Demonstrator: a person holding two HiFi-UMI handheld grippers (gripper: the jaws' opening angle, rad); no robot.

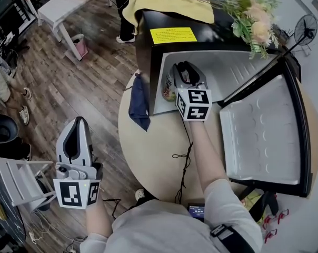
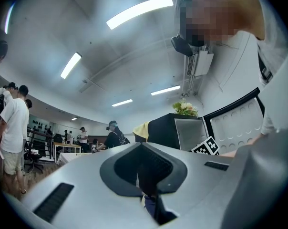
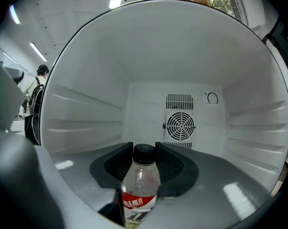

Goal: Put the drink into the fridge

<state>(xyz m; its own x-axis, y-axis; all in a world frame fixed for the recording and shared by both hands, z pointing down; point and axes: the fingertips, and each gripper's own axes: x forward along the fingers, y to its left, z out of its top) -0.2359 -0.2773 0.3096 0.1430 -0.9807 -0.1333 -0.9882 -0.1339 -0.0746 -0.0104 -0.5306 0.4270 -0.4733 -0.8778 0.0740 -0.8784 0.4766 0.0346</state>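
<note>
The right gripper (image 3: pixel 145 152) is clamped on the drink (image 3: pixel 140 185), a clear bottle with a black cap and a red label. It is held at the mouth of the fridge (image 3: pixel 87 94), which stands on the desk (image 1: pixel 153 152) with its door (image 1: pixel 264 136) swung wide to the right. In the right gripper view the bottle stands cap-up between the jaws. Its long axis runs roughly upright, and the cavity lies straight ahead, with the fan grille (image 3: pixel 180 125) on the back wall directly beyond the cap. The way in therefore looks to be forward and slightly down. Whether the bottle's base already touches the fridge floor cannot be told, since its lower part is hidden. The fridge shows only ribbed side walls and a bare floor, with no shelf and nothing else inside. The left gripper (image 1: pixel 79 123) hangs low at the person's left, off the desk and over the wooden floor. It is well apart from the fridge, its jaws drawn together on nothing. The right arm is plainly the nearer one and the one doing the work. A dark cloth (image 1: pixel 139 103) drapes over the desk edge beside the fridge's left wall, clear of the opening.
</note>
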